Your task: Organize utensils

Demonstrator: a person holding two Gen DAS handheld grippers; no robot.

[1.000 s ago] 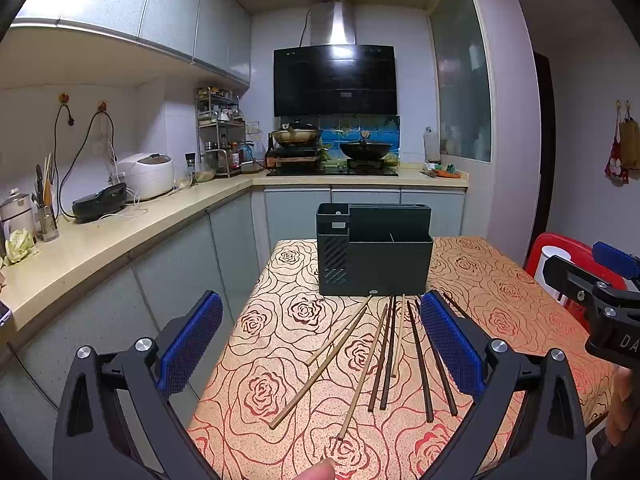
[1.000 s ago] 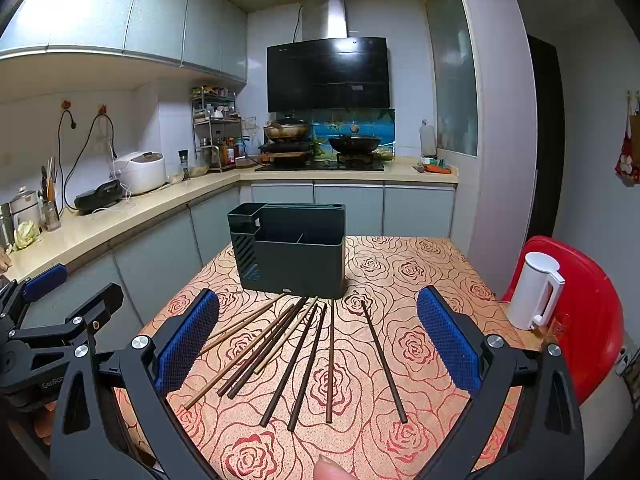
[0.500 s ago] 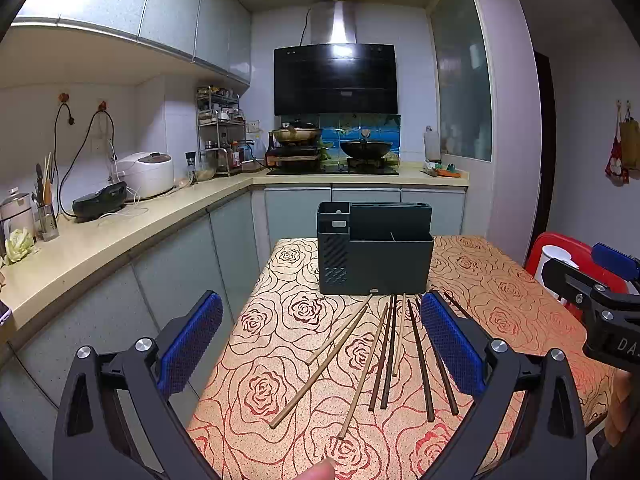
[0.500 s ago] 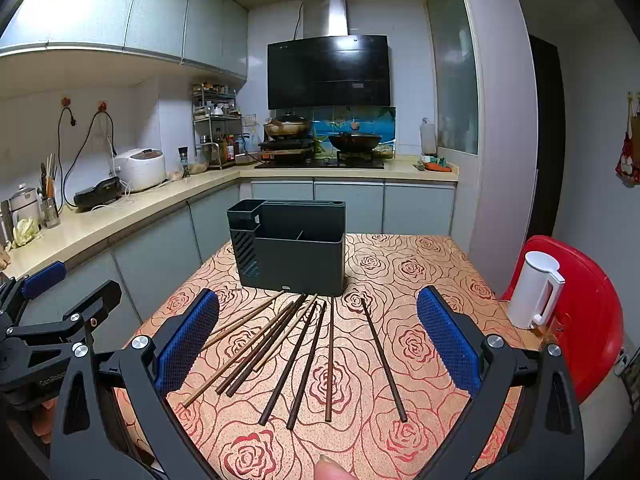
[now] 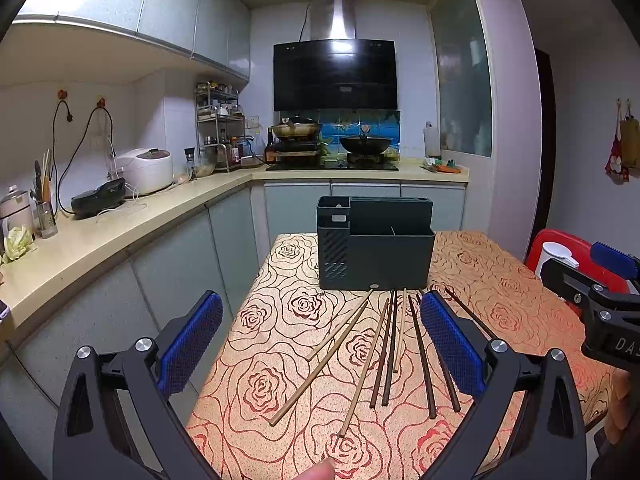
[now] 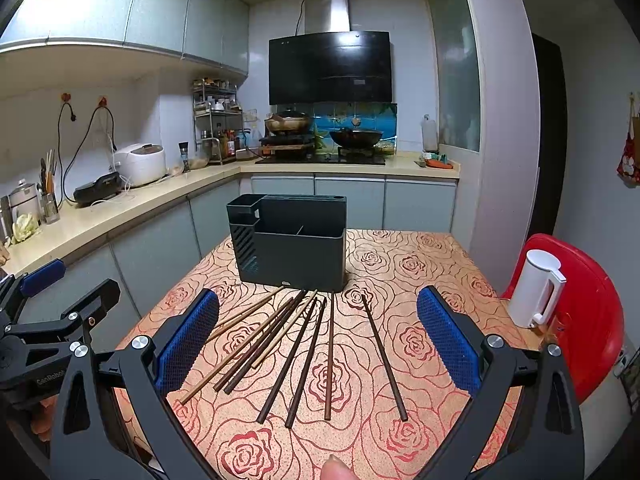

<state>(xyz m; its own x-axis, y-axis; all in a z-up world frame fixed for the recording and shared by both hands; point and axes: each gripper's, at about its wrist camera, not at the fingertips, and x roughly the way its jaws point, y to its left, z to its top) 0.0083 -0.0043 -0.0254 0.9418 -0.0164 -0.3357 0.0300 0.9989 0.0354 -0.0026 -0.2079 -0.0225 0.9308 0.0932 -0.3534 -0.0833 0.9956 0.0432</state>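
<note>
Rose-patterned tablecloth point(image 6: 404, 264); seemingly kitchen counter point(image 6: 132, 208) behind.

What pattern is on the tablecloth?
Red-outlined roses on the orange tablecloth, clearest in the right wrist view.

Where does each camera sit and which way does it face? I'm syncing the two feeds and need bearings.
Left wrist: on the left gripper, looking over the rose-patterned table at the chopsticks and dark utensil holder; right gripper and a fingertip show.
Right wrist: on the right gripper, facing the same way; left gripper shows at left, white kettle at right.
Shared: chopsticks, holder, table, stove.
</note>
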